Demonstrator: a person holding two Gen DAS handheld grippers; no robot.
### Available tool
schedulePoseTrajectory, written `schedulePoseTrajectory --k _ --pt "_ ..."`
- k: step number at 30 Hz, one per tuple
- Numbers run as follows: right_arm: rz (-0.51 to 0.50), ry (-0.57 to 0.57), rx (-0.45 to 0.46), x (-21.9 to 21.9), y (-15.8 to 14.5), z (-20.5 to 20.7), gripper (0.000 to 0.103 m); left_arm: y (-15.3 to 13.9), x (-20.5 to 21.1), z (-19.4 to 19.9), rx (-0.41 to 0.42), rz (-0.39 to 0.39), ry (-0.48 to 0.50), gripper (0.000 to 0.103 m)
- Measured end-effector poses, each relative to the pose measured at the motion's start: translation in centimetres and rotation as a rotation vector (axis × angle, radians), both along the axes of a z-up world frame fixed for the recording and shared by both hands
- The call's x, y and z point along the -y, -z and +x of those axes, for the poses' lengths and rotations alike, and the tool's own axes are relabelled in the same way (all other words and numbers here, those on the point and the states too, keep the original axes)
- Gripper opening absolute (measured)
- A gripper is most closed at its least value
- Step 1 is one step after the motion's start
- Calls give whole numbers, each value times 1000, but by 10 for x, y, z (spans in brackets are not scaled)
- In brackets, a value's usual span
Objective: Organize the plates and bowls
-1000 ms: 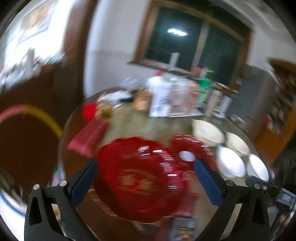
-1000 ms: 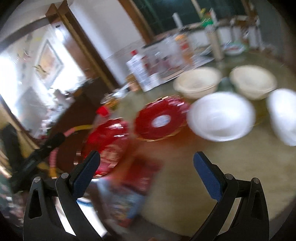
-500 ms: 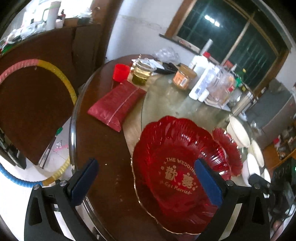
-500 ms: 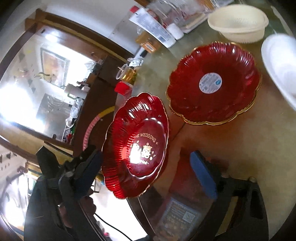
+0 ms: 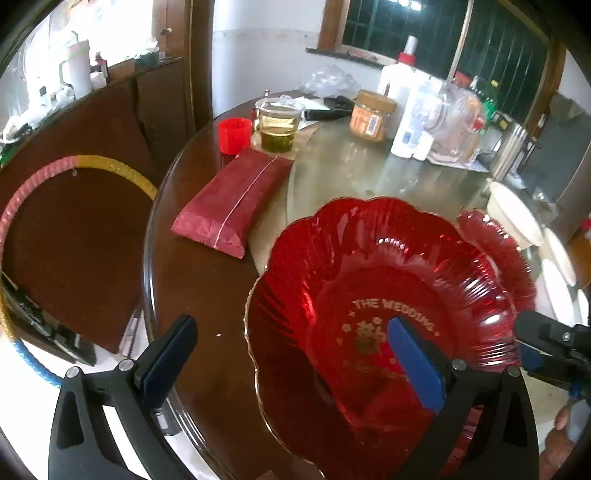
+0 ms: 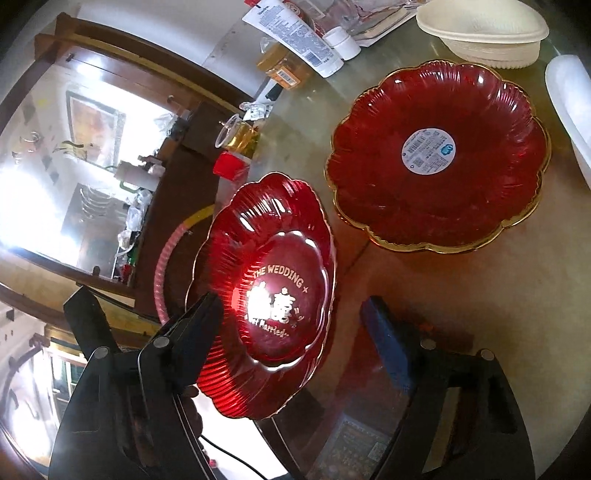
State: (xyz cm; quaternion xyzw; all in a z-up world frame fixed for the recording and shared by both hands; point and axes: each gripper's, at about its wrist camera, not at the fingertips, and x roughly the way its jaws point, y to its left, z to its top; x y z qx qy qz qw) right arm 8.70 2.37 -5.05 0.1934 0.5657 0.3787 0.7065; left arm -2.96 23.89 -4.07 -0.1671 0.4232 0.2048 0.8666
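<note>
left wrist: left gripper (image 5: pixel 291 354) jaws apart, straddling near rim of wedding plate (image 5: pixel 369 280) at table (image 5: pixel 199 280) edge, no pad pressing | right wrist: right gripper (image 6: pixel 291 321) jaws closing, wedding plate (image 6: pixel 266 291) between, untouched; second red plate (image 6: pixel 436 199) beyond, cream bowl (image 6: pixel 480 29) farther

Closing right gripper (image 6: pixel 291 343) straddles the wedding plate (image 6: pixel 266 299), seemingly not yet touching; second red plate (image 6: pixel 436 155) beyond.
</note>
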Motion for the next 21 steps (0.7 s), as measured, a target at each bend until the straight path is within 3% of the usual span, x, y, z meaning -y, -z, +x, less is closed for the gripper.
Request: schedulePoseTrajectory --k 1,3,5,6,7,8,11,21 --pt "-5 -2 2 -1 1 0 76 1 0 1 -7 6 -5 103" --pt "-35 -12 2 -5 3 1 54 2 1 1 -10 11 -4 102" --pt "-99 -4 20 -7 5 1 23 2 2 0 -4 11 2 97" --pt "-112 -3 24 -8 6 1 17 3 2 2 -9 14 3 64" --pt "-113 -2 21 -7 7 2 16 6 2 5 -27 8 5 40" --pt "-125 6 33 -6 6 2 15 13 -4 6 -59 -13 -12 23" --pt "-127 -2 48 -5 5 1 14 16 -11 3 -28 -74 -4 21" --pt "-141 -19 151 -11 -12 -8 14 -1 -6 -7 15 -13 -23 19"
